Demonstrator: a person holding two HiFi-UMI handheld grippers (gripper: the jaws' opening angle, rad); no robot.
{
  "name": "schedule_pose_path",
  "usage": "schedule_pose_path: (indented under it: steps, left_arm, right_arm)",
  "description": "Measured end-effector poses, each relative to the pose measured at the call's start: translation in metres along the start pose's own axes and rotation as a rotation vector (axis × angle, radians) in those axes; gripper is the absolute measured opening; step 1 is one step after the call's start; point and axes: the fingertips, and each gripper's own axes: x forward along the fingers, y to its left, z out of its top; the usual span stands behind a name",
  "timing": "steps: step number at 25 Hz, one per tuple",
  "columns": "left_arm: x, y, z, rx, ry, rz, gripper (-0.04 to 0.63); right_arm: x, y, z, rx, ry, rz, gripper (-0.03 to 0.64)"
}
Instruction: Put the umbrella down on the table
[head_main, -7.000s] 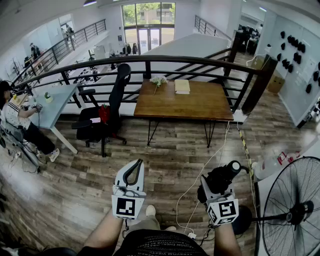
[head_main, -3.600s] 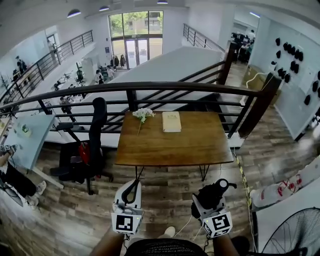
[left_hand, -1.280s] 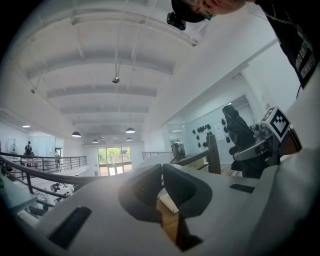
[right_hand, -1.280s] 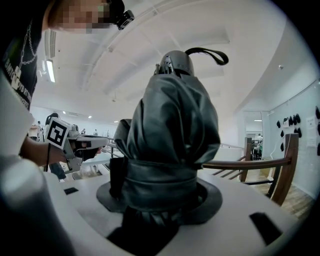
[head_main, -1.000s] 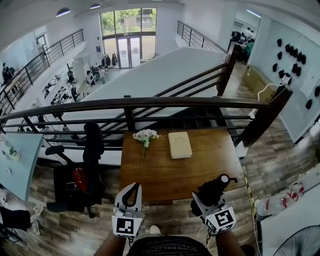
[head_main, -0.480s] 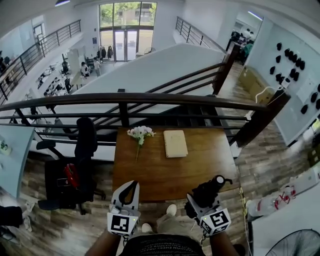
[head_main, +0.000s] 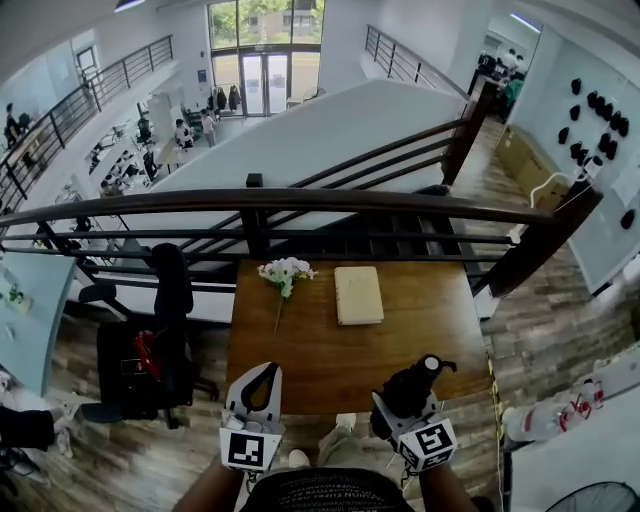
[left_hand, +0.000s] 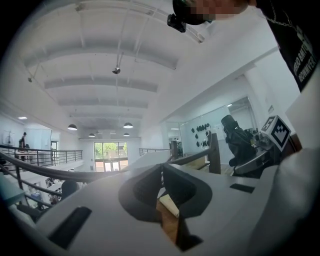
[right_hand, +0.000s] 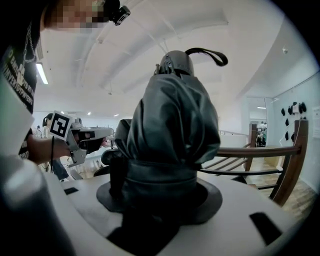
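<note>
Pretty sure I'm up on a mezzanine in a big open-plan office: dark railing (head_main: 300, 200) right ahead, rows of desks (head_main: 120, 155) with people on the floor below, tall glass doors (head_main: 265, 80) at the far end, plus an office chair (head_main: 165, 300) beside a wooden table (head_main: 420, 330) up here.

In the right gripper view the folded umbrella (right_hand: 172, 130) is filling the middle and covering the inner faces of the right gripper's (right_hand: 162, 190) jaws, so the contact under the fabric is not showing. In the left gripper view the left gripper's (left_hand: 161, 182) own body is blocking nearly all of the bench (left_hand: 171, 230), leaving only a sliver of wood and a corner of the book (left_hand: 168, 204) peeking through the hollow between its jaws. In the head view the person's arms (head_main: 215, 487) are running off the bottom edge.
</note>
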Motion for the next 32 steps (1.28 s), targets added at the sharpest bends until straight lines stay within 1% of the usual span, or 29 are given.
schedule_pose_path:
  steps: [4, 8, 14, 19, 23, 26, 32]
  left_arm:
    - [0.022, -0.003, -0.002, -0.005, -0.002, 0.022, 0.035]
    - [0.046, -0.011, -0.006, 0.022, 0.003, 0.037, 0.035]
    - [0.074, -0.023, -0.019, -0.017, 0.006, 0.048, 0.035]
    - [0.096, -0.030, -0.025, -0.018, 0.019, 0.031, 0.035]
    - [0.108, -0.031, -0.029, -0.024, 0.019, 0.030, 0.035]
    - [0.114, -0.030, -0.035, -0.038, 0.042, 0.034, 0.035]
    - [0.127, -0.027, -0.040, 0.050, 0.060, 0.029, 0.035]
  right_arm:
    - [0.020, -0.015, -0.019, 0.031, 0.039, 0.029, 0.247]
    - [0.038, -0.033, -0.039, 0.065, 0.078, 0.043, 0.247]
    - [0.062, -0.057, -0.081, 0.124, 0.162, 0.050, 0.247]
    - [0.084, -0.069, -0.123, 0.154, 0.262, 0.069, 0.247]
    - [0.102, -0.074, -0.155, 0.186, 0.313, 0.103, 0.247]
    - [0.117, -0.079, -0.183, 0.203, 0.359, 0.119, 0.247]
    - [0.148, -0.088, -0.232, 0.232, 0.440, 0.133, 0.247]
